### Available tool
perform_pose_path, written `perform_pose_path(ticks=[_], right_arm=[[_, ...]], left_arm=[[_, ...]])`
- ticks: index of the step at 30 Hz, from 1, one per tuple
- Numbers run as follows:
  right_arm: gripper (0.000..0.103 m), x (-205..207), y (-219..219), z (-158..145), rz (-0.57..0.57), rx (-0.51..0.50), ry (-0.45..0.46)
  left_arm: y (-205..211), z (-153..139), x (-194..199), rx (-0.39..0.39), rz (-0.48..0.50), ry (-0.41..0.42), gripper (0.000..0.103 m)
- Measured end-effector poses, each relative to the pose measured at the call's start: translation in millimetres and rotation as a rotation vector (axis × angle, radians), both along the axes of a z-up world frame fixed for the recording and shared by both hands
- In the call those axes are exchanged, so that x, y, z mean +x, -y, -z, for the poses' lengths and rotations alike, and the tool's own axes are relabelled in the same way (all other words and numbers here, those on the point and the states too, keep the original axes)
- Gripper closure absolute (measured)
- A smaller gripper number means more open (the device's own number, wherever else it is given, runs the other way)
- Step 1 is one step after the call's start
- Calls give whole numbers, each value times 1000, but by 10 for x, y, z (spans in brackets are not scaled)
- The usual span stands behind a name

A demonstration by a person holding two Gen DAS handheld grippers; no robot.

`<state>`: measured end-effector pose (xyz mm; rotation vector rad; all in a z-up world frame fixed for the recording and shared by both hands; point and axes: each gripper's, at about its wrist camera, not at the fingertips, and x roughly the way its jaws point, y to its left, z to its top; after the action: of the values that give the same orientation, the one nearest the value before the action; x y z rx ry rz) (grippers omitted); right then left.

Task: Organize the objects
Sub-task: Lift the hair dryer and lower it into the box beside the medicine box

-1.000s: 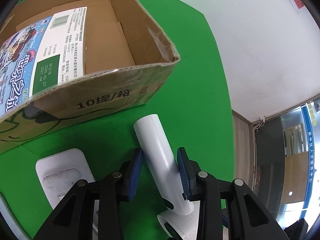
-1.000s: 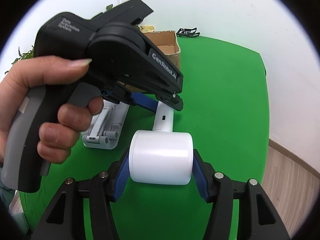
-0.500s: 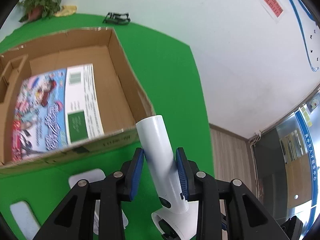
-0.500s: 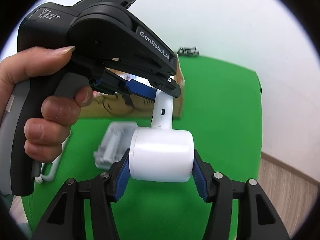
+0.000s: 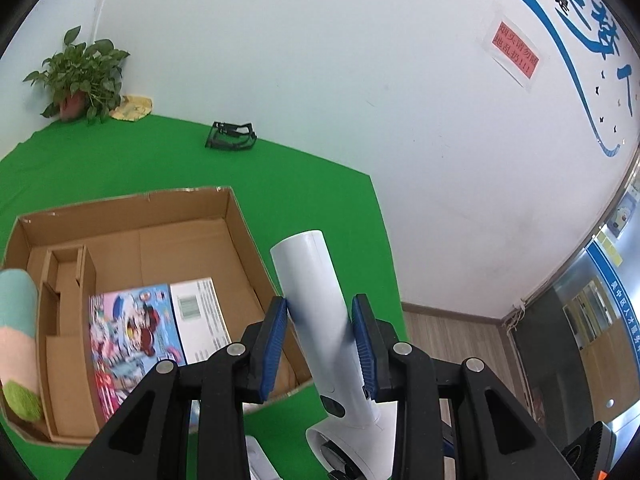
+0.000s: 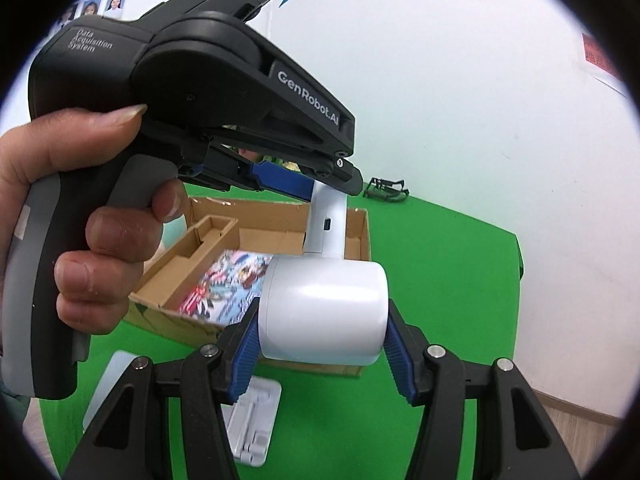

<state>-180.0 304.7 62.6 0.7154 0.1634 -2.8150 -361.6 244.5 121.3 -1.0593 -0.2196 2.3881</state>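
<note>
One white hair dryer (image 6: 324, 312) was up in the air, just over the near edge of the box (image 5: 244, 248), so the job looked only partly done. The right gripper (image 6: 320, 354) had its fingers pinching the fat round head, and the left gripper (image 5: 320, 344) had its fingers pinching the thin handle (image 5: 310, 300). Two white plastic pieces (image 6: 252, 420) lay on the green worktop (image 6: 440, 280) at 7 o'clock from the dryer, not yet put away. In the box was one picture card (image 5: 132, 332) and one soft toy (image 5: 18, 340). Far off at 12 o'clock sat one black frame (image 5: 232, 141) and one plant (image 5: 82, 76).
</note>
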Motion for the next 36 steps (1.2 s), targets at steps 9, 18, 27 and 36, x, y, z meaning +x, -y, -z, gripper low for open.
perform_pose_path(ticks=[9,18,27,36], right_arm=[[48,-443,84,-144,-27,24,31],[48,-960,151,155,-44,-8,200],[48,-1081,109,660,-40,-1,373],[48,-876,117,700,-15,71,407]], left_arm=[[102,-104,-641,9,-18,44,72],[172,751,-1399,-19,-55,164,73],[140,1594,-1730,5,-26,314,73],[123,1968,-1841,18,-16,379,74]])
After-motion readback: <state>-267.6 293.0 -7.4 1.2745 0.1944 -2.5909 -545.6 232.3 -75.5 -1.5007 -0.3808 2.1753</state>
